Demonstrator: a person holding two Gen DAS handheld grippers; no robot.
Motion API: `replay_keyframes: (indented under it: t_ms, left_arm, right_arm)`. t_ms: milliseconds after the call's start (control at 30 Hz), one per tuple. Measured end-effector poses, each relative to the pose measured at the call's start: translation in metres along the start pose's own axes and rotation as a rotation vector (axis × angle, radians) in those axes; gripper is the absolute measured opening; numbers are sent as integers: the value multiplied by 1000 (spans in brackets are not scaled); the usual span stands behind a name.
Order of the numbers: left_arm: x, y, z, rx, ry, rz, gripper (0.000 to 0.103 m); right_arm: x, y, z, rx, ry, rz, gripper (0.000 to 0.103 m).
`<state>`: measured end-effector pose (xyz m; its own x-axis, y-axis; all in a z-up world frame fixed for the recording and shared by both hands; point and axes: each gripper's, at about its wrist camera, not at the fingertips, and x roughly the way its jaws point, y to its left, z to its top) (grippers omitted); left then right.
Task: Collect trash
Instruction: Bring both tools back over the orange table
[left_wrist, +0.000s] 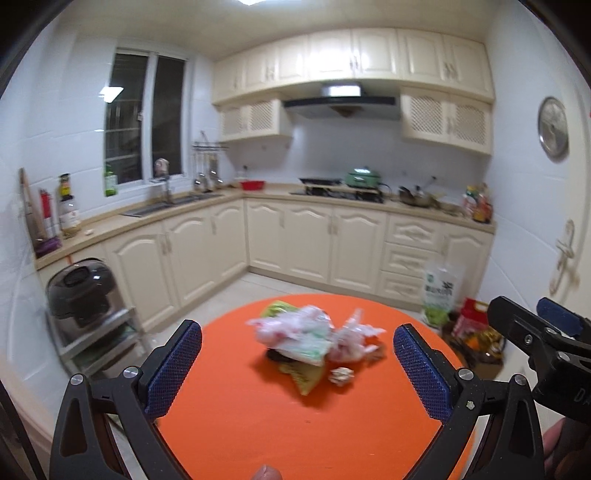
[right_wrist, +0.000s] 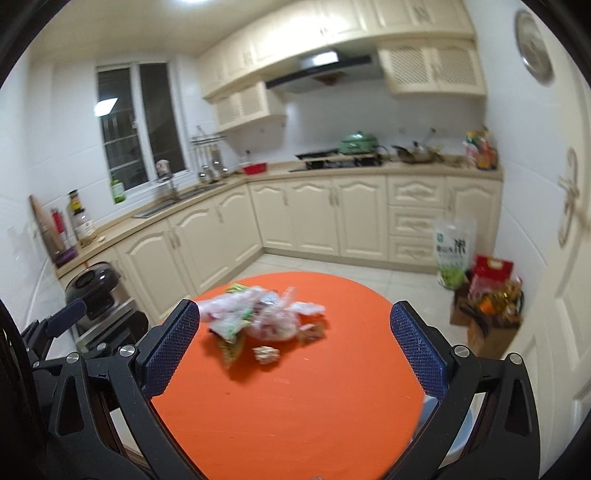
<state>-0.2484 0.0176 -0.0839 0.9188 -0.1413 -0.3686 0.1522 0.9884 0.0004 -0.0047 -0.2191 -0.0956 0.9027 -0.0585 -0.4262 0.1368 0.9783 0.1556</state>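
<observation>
A heap of trash (left_wrist: 306, 339), mostly crumpled clear and pink plastic bags and green wrappers, lies on a round orange table (left_wrist: 288, 424). A small crumpled paper ball (left_wrist: 341, 376) lies just in front of it. My left gripper (left_wrist: 297, 365) is open and empty, held above the table short of the heap. In the right wrist view the heap (right_wrist: 258, 317) and paper ball (right_wrist: 266, 355) lie on the table (right_wrist: 288, 413). My right gripper (right_wrist: 295, 347) is open and empty, also short of the heap. The right gripper also shows at the right edge of the left wrist view (left_wrist: 546, 332).
Cream kitchen cabinets (left_wrist: 314, 243) line the far walls, with a sink and a stove. A rice cooker on a metal rack (left_wrist: 83, 295) stands left of the table. Bags and boxes (right_wrist: 487, 295) sit on the floor at the right, by a white door.
</observation>
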Motion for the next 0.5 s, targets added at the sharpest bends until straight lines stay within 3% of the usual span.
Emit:
replay_keyframes:
  t_ms: [67,133,300,500]
  left_arm:
    - [-4,6,9,-9,-9,19,102]
    - [-34,19,13,-23,-26,38,102]
    - [-59,33,1,-50,-38,90,102]
    - [-51,39,-5,-66,21,90,102]
  right_arm:
    - [-4,12,1,-19,-12,10,103]
    - [-6,23,1,-35,-19,15,103]
    - [-13,34,-1,-52,-39,19,103]
    - [5,28,-8,-70,3,-12,103]
